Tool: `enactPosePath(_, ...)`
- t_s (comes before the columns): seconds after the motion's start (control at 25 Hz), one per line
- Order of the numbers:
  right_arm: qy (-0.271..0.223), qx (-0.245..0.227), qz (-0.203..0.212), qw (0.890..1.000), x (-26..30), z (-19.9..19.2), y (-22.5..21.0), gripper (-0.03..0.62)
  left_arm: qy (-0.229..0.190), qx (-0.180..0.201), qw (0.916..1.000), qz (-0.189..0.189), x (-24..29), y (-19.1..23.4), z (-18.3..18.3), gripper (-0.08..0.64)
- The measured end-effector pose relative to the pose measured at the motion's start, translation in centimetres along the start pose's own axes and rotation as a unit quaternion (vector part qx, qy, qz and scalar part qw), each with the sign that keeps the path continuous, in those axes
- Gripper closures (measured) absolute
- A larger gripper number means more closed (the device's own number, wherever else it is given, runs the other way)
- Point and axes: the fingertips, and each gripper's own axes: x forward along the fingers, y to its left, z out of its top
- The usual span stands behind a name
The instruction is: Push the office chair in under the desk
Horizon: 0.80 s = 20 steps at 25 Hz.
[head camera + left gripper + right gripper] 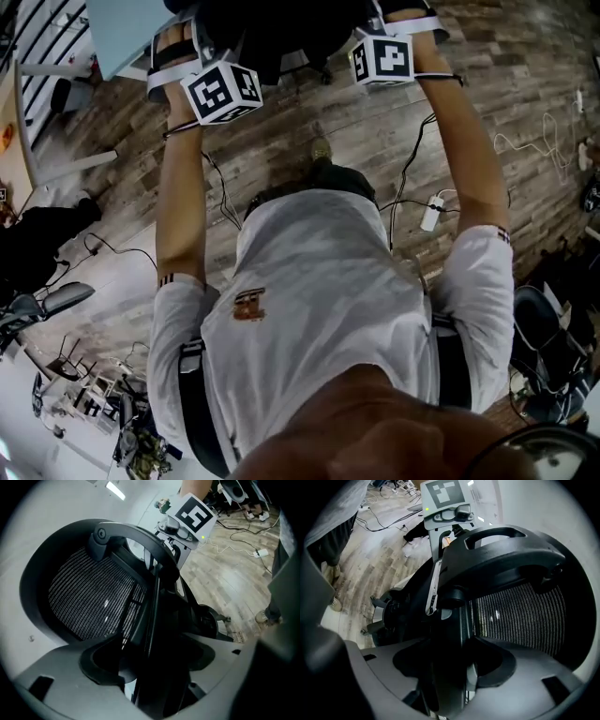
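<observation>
Clamping left gripper (151, 667) and right gripper (449, 670) tight on either edge of the chair (89, 597) back, chair standing far ahead, desk (127, 28) far left, and likely risking it swivelling off line and clipping the desk if pushing unevenly.

Left arm (180, 202): we hold it stretched straight out ahead, forearm bare.
Right arm (466, 155): we hold it out the same way, roughly level with the left.
Left gripper (151, 667): our jaws are closed onto the rim of the chair backrest (89, 597), one jaw on each face.
Right gripper (449, 667): our jaws are clamped on the backrest's other side rim.
Wrists: both straight, in line with our forearms.
</observation>
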Motion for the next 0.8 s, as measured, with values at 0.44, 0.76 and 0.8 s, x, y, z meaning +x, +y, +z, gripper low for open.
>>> enactPosePath(0.44,-0.046,-0.008,-0.003,0.999,5.6,-5.0,-2.1,0.344,0.037,-0.016,0.999,0.017,6.8,1.8,1.6,0.202)
enactPosePath(0.76,-0.059,-0.009,-0.005,0.998,8.1,-6.6,-3.2,0.342,0.049,-0.02,0.9984,0.02,9.6,2.9,1.8,0.201)
enactPosePath(0.8,-0.06,-0.009,-0.004,0.998,8.4,-6.7,-3.2,0.342,0.049,-0.021,0.9984,0.019,9.9,3.0,1.7,0.201)
